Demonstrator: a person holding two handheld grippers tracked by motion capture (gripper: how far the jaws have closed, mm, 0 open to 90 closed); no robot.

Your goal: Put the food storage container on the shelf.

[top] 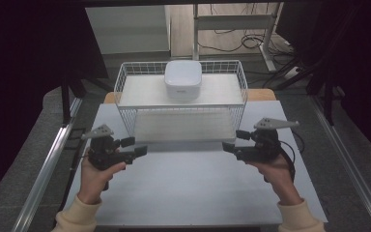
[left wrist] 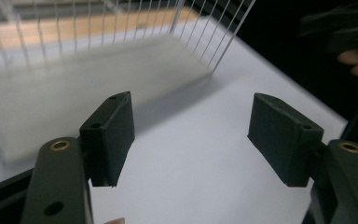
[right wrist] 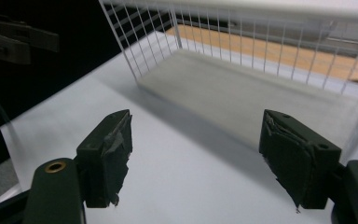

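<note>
One wire rack (top: 181, 104), one white box (top: 183, 79), two claws: left (top: 140, 146), right (top: 230, 140).

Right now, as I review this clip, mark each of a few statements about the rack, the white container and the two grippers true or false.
1. The white container sits on the top shelf of the wire rack. True.
2. The left gripper clamps the container. False: its jaws are open over bare table.
3. The right gripper has open, empty jaws. True.
4. The rack's lower shelf holds a container. False: it is bare.
</note>
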